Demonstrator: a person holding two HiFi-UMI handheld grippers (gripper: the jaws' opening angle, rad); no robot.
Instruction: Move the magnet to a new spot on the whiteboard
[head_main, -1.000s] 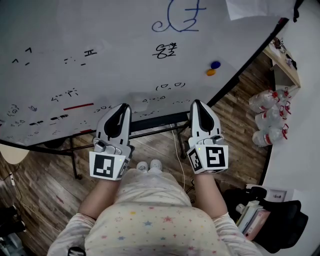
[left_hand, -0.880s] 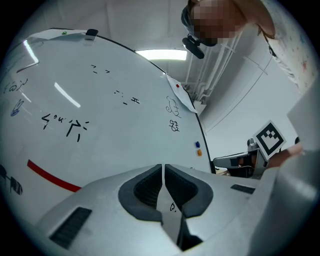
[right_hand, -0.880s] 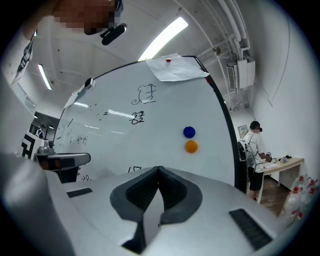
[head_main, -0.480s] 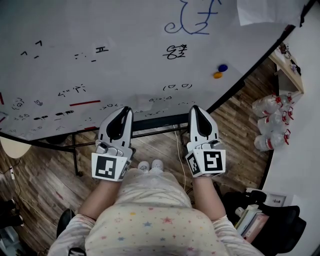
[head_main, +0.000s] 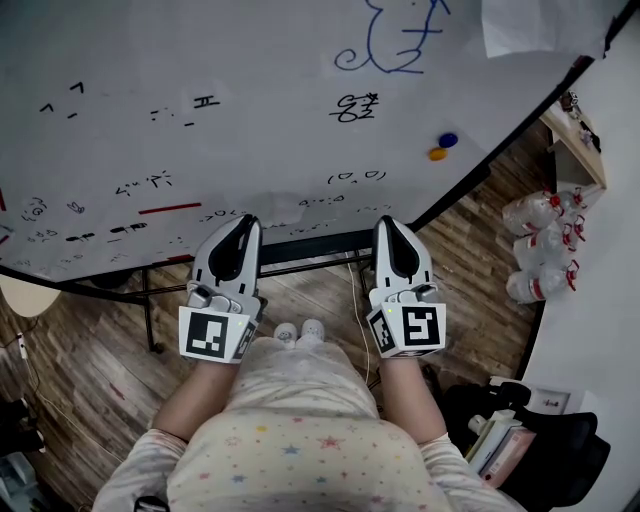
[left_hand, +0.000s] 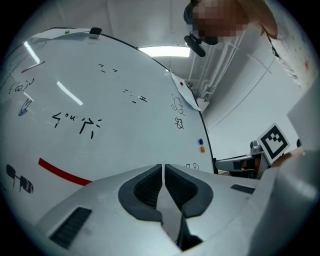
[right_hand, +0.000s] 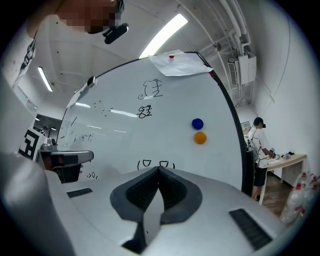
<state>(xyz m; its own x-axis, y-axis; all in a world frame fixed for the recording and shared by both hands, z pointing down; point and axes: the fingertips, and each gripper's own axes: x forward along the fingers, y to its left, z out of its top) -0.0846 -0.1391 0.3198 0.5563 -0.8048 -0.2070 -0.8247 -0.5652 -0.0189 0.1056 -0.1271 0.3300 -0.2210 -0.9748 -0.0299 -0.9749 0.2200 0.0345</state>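
The left gripper (left_hand: 162, 169) and the right gripper (right_hand: 159, 171) were both closed on nothing, their ribbed dark pads (left_hand: 147, 190) pressed together inside smooth grey shells aimed at the whiteboard (head_main: 260, 70). Near the whiteboard's lower right edge sat the blue magnet (right_hand: 197, 123), with an orange magnet (right_hand: 200, 137) just below it. Both were small, glossy, rigid discs, probably light but slippery and clingy. Pinching one across its rim looked best.

blue magnet (head_main: 448, 140), orange magnet (head_main: 437, 154), white whiteboard (head_main: 250, 60)
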